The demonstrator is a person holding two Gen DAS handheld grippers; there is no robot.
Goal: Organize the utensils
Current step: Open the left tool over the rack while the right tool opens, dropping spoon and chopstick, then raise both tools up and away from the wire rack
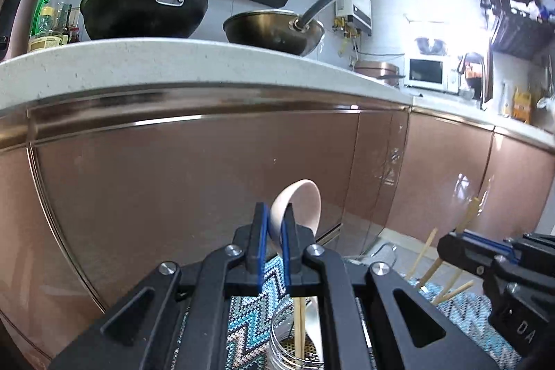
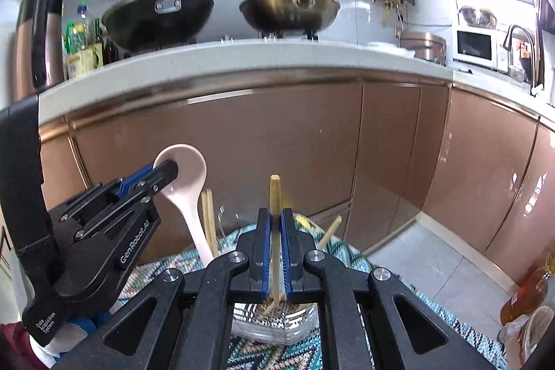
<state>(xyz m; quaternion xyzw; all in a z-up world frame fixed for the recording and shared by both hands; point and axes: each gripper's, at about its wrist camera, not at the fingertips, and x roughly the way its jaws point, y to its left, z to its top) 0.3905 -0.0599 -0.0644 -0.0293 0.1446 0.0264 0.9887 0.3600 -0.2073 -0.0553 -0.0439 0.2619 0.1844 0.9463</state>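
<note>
My left gripper (image 1: 275, 214) is shut on a pale pink spoon (image 1: 298, 207), whose bowl sticks up past the fingertips. Its handle runs down into a glass jar (image 1: 284, 335) that also holds a chopstick (image 1: 299, 325). In the right wrist view the same spoon (image 2: 185, 175) hangs from the left gripper (image 2: 170, 170), beside a pair of chopsticks (image 2: 208, 221). My right gripper (image 2: 275, 217) is shut on one upright wooden chopstick (image 2: 274, 193), its lower end over a second glass jar (image 2: 301, 318). From the left wrist view, the right gripper (image 1: 447, 243) appears at the right edge.
Both jars stand on a blue zigzag mat (image 2: 347, 254). Behind are copper cabinet doors (image 1: 194, 169) under a white counter (image 1: 173, 58) with two woks (image 1: 144, 6). More chopsticks (image 1: 428, 269) lean at right. An oil bottle (image 2: 523, 297) stands on the tiled floor.
</note>
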